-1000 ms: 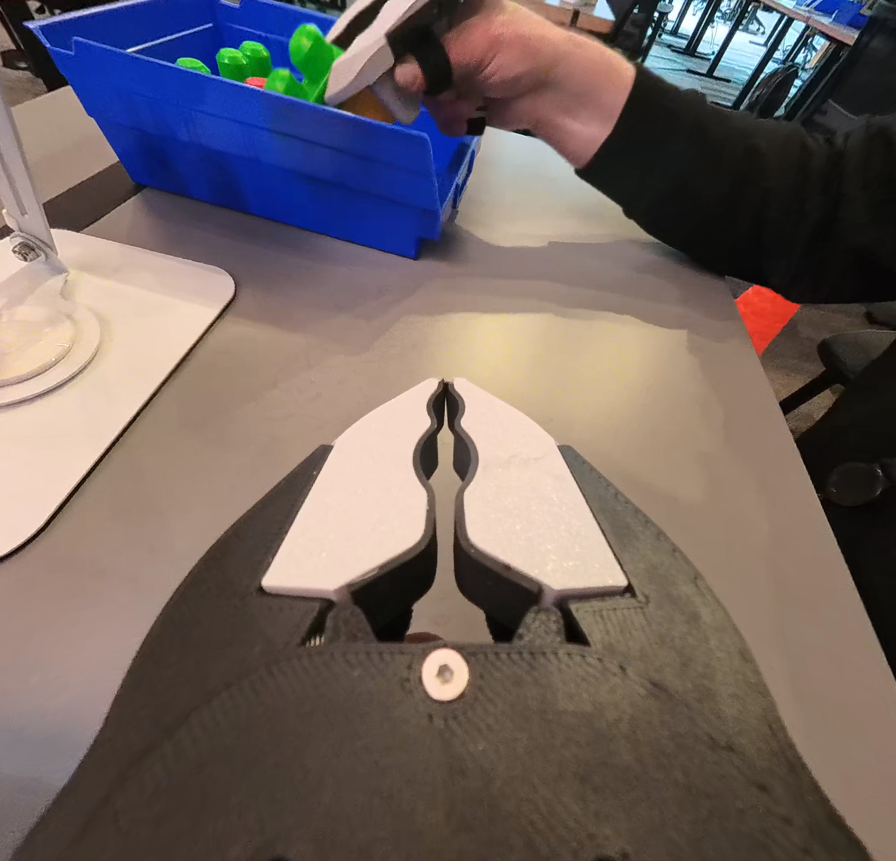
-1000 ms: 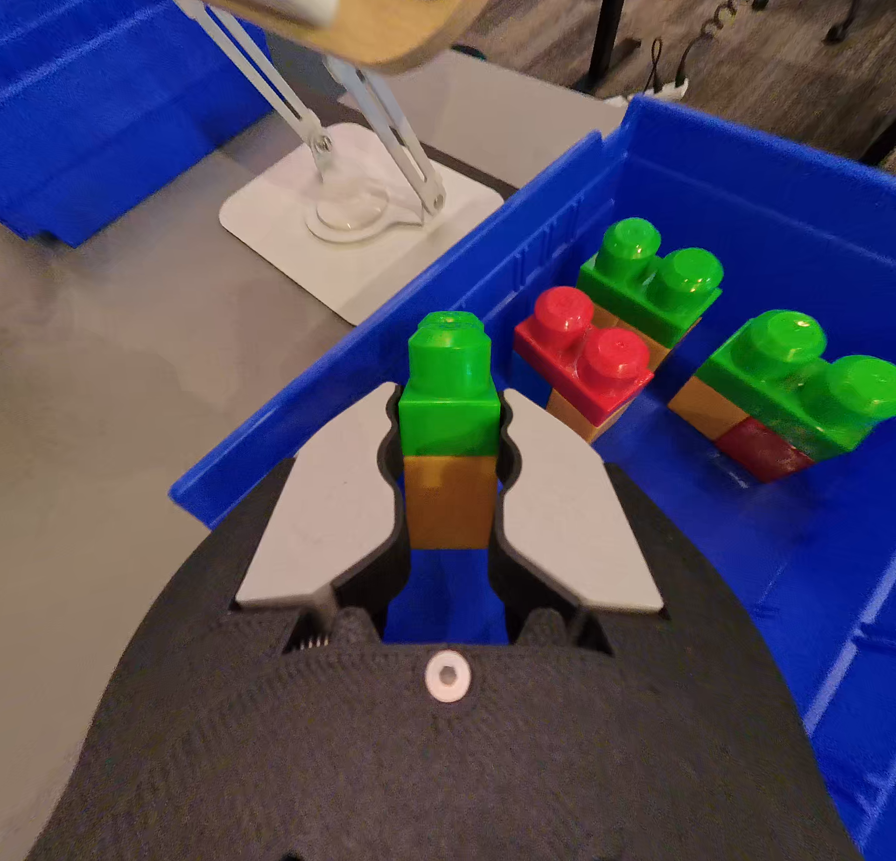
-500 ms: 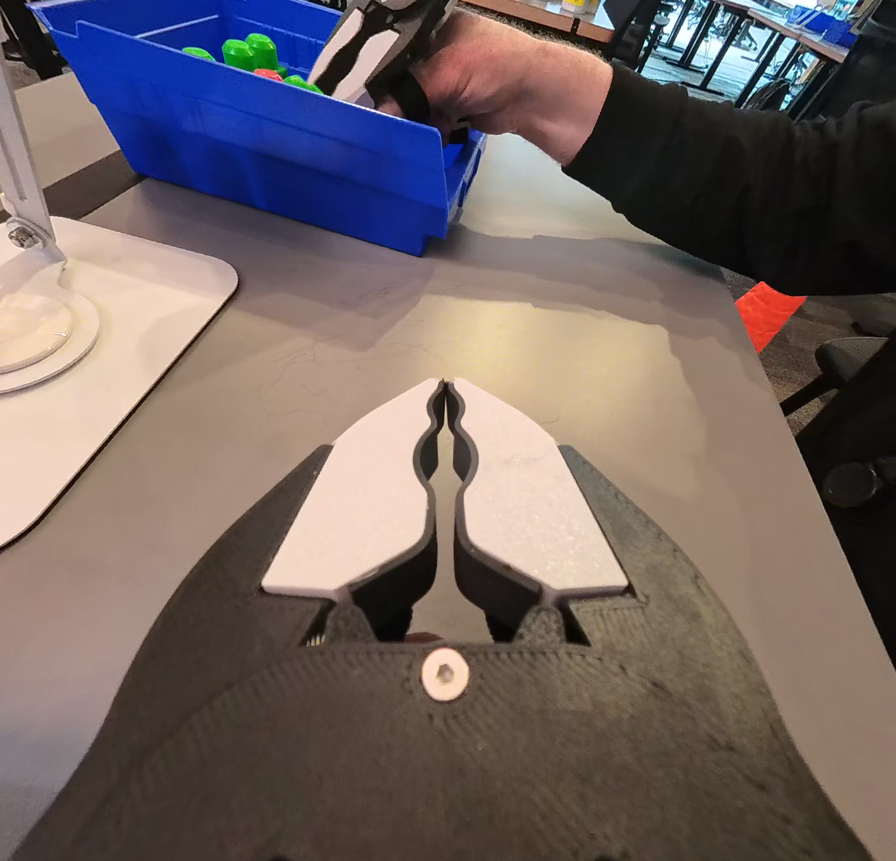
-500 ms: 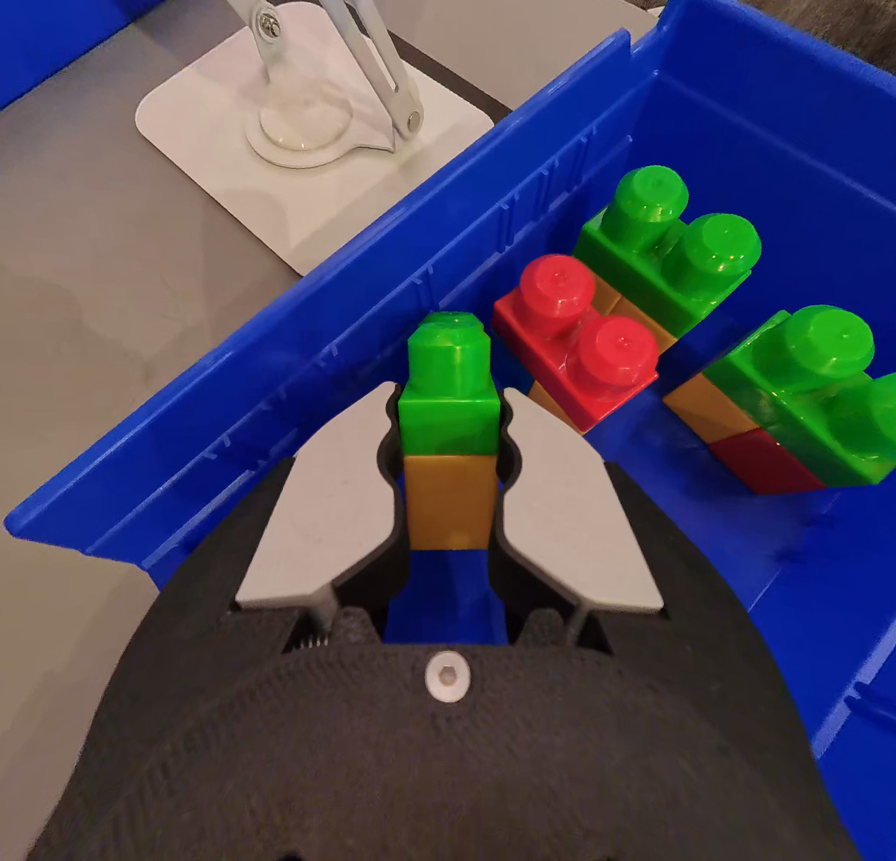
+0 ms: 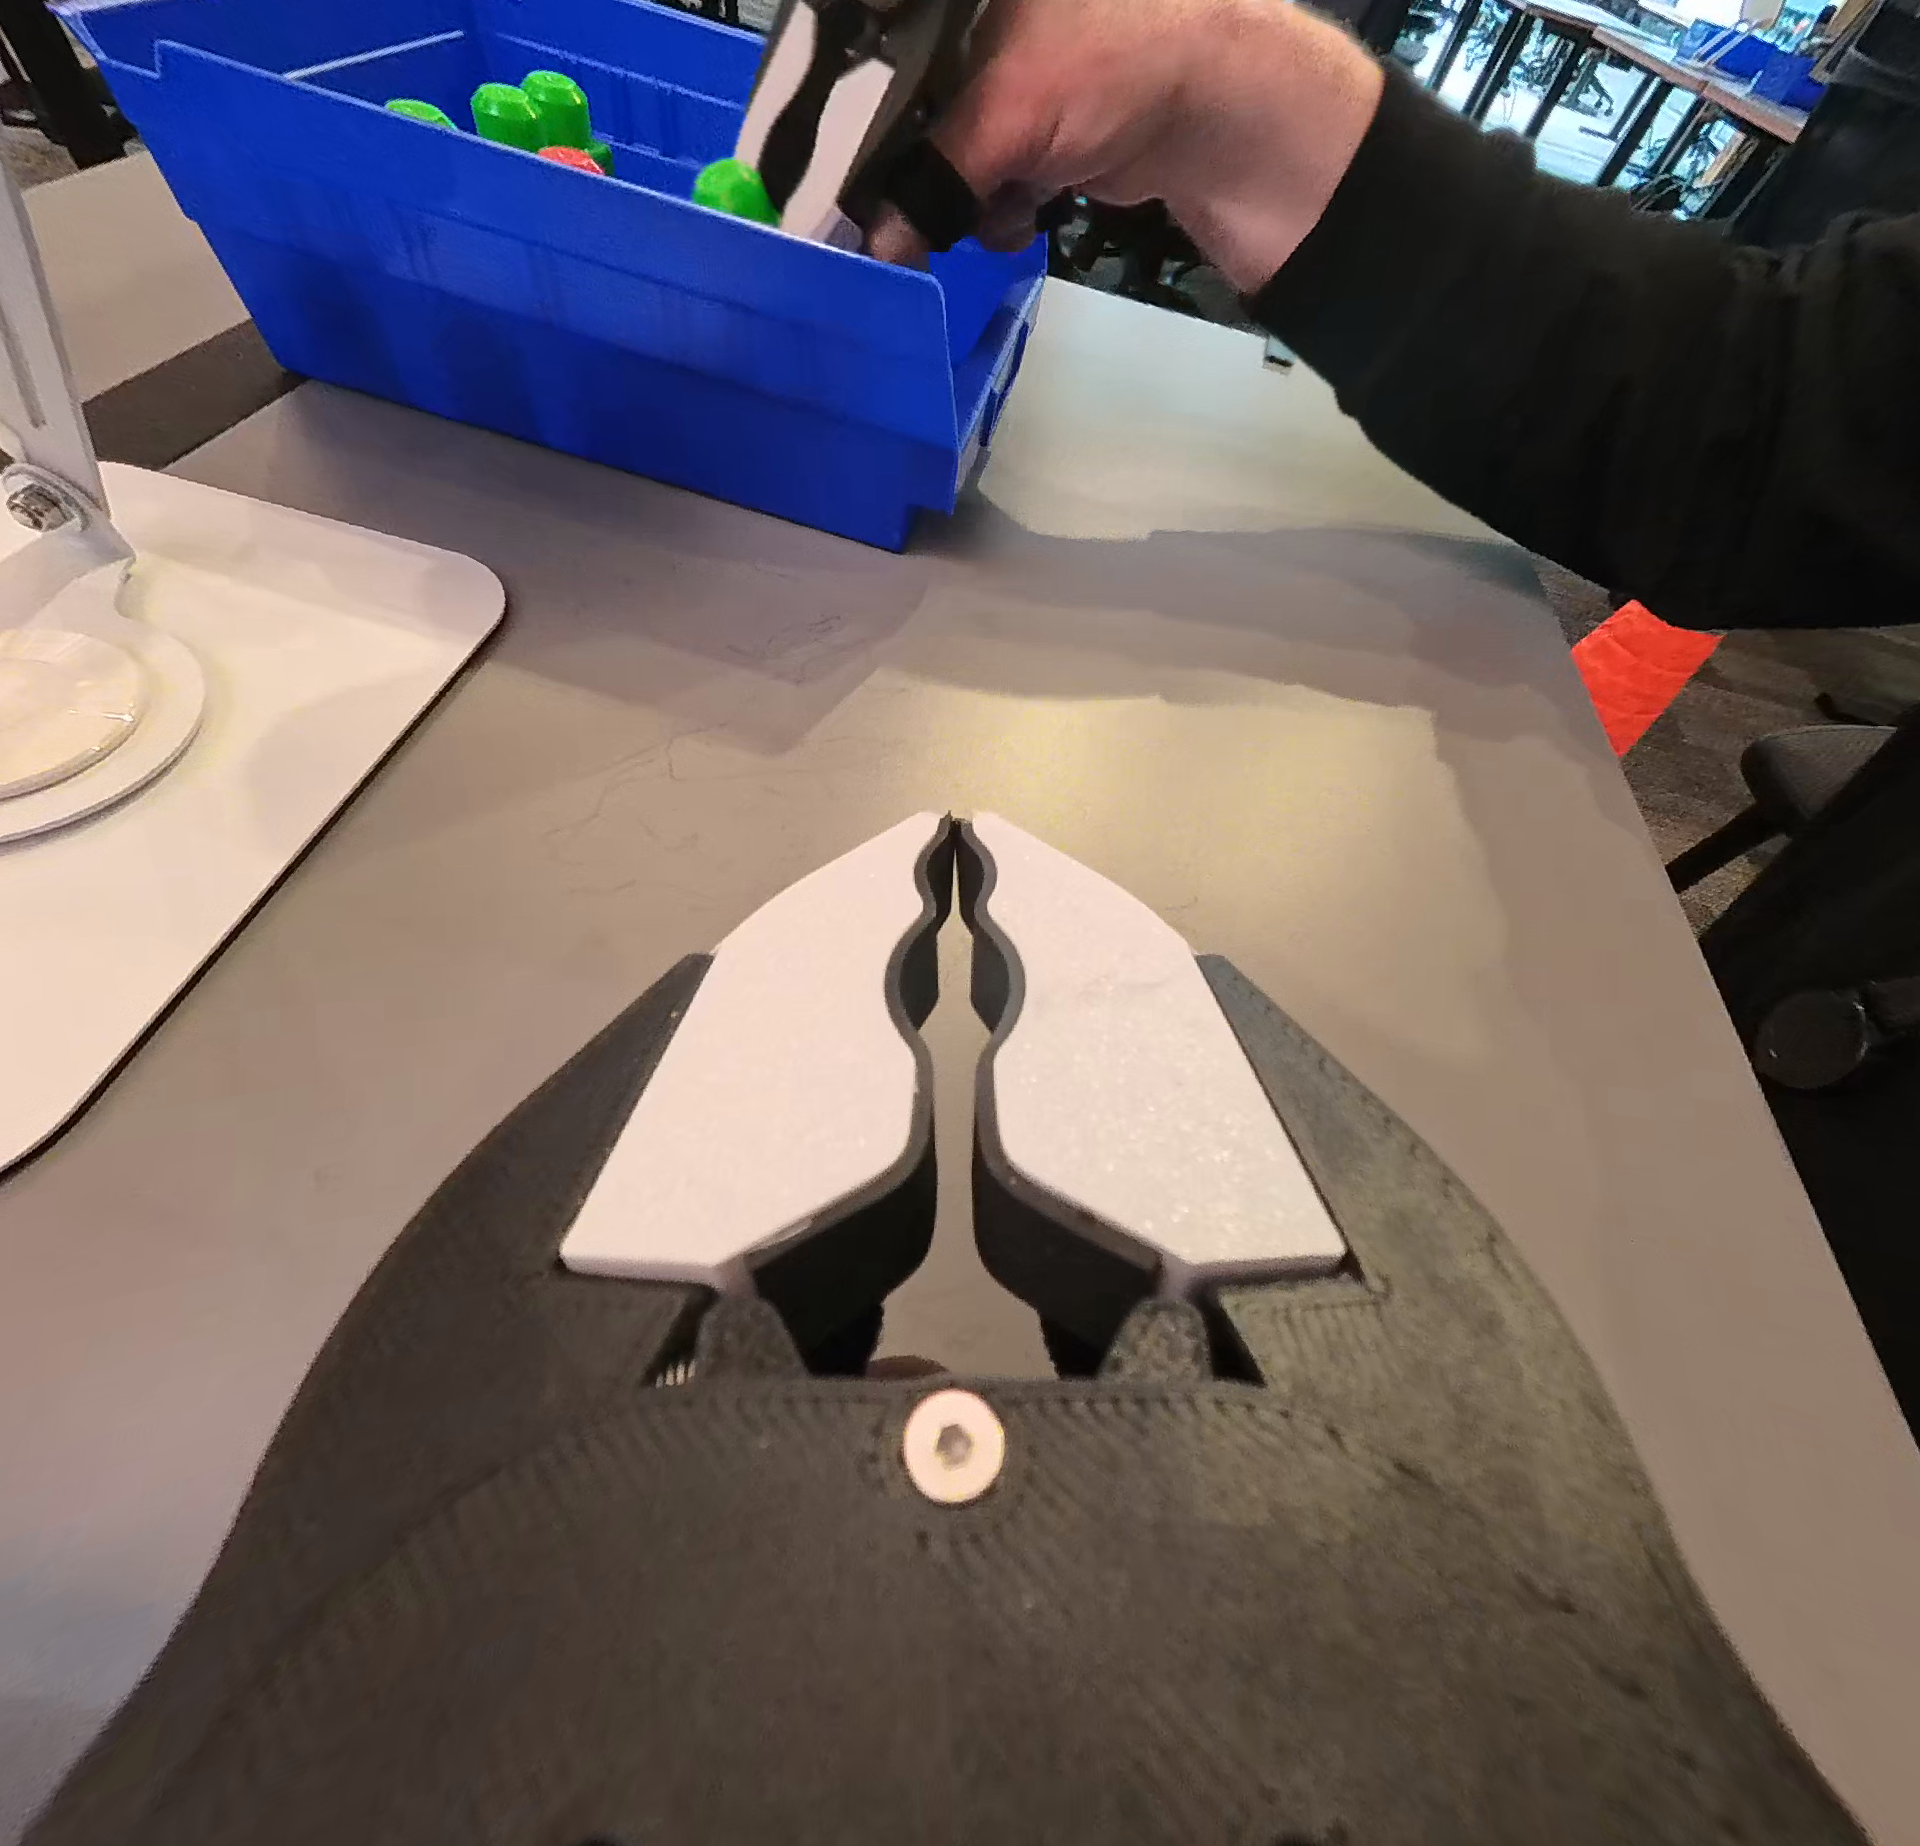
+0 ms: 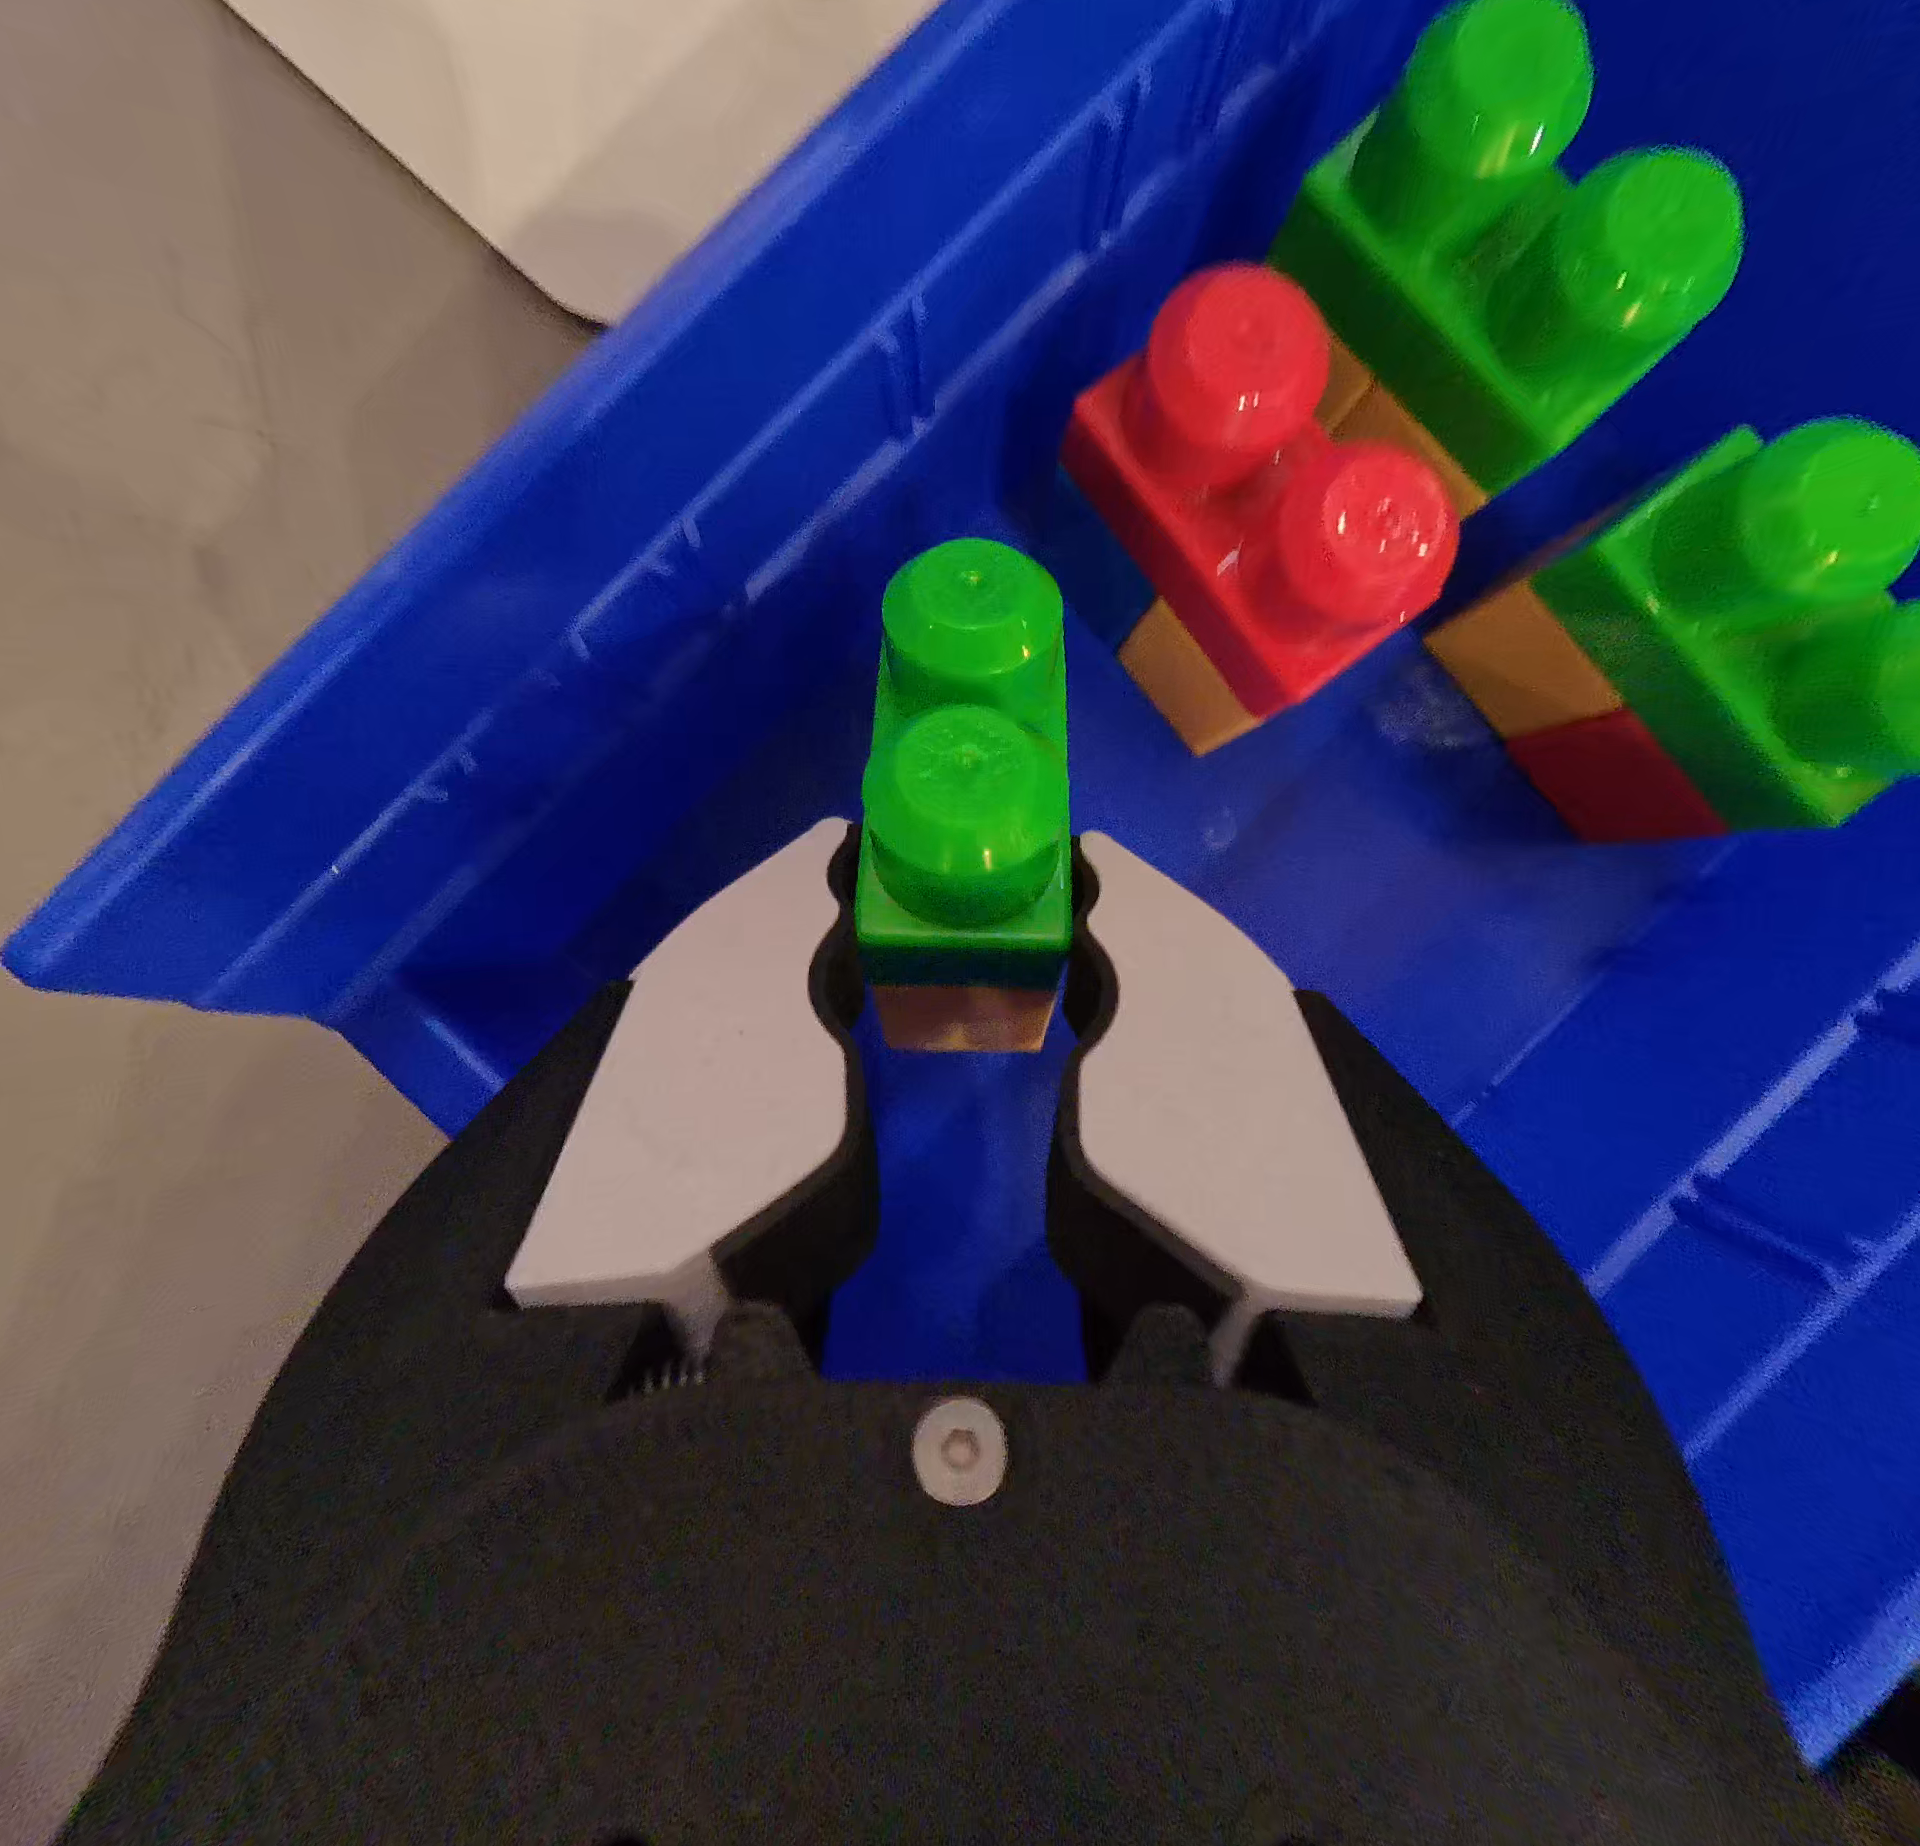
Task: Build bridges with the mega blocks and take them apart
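Now lower in blue bin (image 6: 727,466): right gripper's (image 6: 966,923) glossy 2-stud green block (image 6: 966,757).

A smooth grey surface (image 5: 1195,757) carries a blue plastic bin (image 5: 582,362) at its far side and, at the left edge just beside the bin, the flat white base plate of a stand (image 5: 239,716).

The left gripper (image 5: 953,828) hangs over the grey bench (image 5: 1143,757), fingertips meeting on nothing. Beyond it, a hand (image 5: 1132,103) dips the right gripper (image 5: 821,212) into the blue bin (image 5: 582,342) (green and red block studs poke above its rim). A white stand base (image 5: 260,716) lies left.
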Tool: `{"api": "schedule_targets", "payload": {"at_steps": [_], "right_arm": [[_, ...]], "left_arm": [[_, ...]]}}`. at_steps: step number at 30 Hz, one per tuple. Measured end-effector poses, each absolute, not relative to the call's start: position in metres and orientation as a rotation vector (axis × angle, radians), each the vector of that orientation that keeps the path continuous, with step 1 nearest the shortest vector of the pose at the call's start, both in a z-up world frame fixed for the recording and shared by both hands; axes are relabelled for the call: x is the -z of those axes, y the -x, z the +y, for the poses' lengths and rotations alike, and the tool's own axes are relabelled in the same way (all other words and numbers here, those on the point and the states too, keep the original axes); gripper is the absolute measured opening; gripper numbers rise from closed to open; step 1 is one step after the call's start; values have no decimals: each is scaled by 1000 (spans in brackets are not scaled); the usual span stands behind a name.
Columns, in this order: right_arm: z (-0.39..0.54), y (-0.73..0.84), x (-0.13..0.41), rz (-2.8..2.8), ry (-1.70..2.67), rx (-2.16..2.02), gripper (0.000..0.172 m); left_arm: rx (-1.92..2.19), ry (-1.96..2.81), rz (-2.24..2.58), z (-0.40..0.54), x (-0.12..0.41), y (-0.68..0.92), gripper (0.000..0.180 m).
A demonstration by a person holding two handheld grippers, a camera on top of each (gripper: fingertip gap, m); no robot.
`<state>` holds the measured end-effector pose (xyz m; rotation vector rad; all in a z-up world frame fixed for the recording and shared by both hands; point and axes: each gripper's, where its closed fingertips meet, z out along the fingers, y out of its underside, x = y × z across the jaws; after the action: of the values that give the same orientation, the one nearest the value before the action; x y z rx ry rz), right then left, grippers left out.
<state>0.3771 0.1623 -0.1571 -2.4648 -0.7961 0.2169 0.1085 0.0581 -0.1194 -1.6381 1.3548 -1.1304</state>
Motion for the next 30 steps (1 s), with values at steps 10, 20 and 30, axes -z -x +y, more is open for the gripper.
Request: {"api": "schedule_targets", "payload": {"at_steps": [10, 20, 30], "right_arm": [[141, -401, 179, -777, 2661, -110, 38], [146, -391, 153, -963, 2620, -99, 35], [148, -425, 156, -1330, 2699, 48, 34]], "left_arm": [[1125, 1643, 1375, 55, 123, -110, 0], [1129, 1652, 1378, 56, 126, -111, 0], [1133, 1654, 1369, 57, 127, -109, 0]]}}
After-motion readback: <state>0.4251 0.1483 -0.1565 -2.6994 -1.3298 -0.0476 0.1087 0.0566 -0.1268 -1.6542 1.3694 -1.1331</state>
